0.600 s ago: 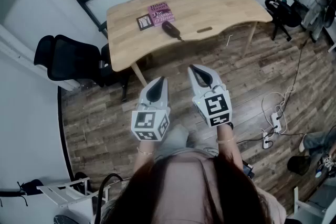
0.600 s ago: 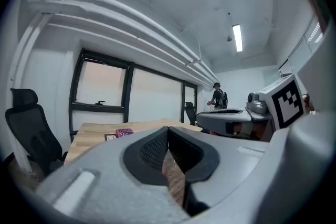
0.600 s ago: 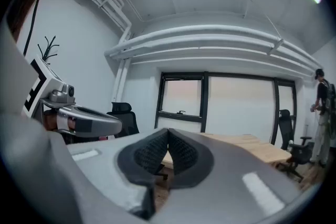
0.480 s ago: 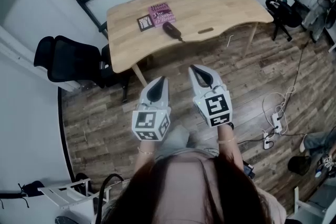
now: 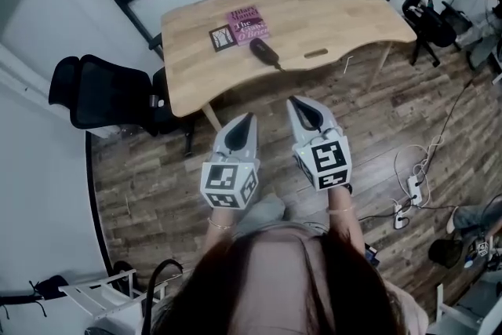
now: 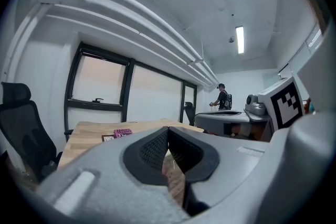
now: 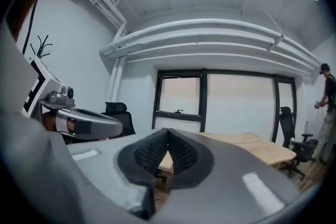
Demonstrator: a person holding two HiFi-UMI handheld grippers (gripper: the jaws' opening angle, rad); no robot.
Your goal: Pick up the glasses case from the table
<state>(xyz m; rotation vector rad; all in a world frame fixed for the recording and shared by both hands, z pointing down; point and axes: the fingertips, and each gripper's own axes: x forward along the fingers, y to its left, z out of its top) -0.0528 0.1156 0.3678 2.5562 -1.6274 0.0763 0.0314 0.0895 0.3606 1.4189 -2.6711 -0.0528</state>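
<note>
A dark oblong glasses case (image 5: 264,52) lies near the front edge of the wooden table (image 5: 345,8), just in front of a pink book (image 5: 246,24). Both grippers hang over the floor, well short of the table. My left gripper (image 5: 249,118) is shut with nothing in it; its tips meet in the left gripper view (image 6: 168,129). My right gripper (image 5: 295,101) is shut and empty too, tips together in the right gripper view (image 7: 168,131). The case does not show in either gripper view; the book (image 6: 123,132) shows small on the tabletop.
A small black-and-white marker card (image 5: 221,38) lies left of the book. A black office chair (image 5: 102,94) stands left of the table, another (image 5: 427,16) at the right. Cables and a power strip (image 5: 409,196) lie on the wood floor. A person (image 6: 222,98) stands far off.
The view has shifted a little: the table and both grippers sit slightly lower and to the right in the head view. Both grippers stay shut and empty.
</note>
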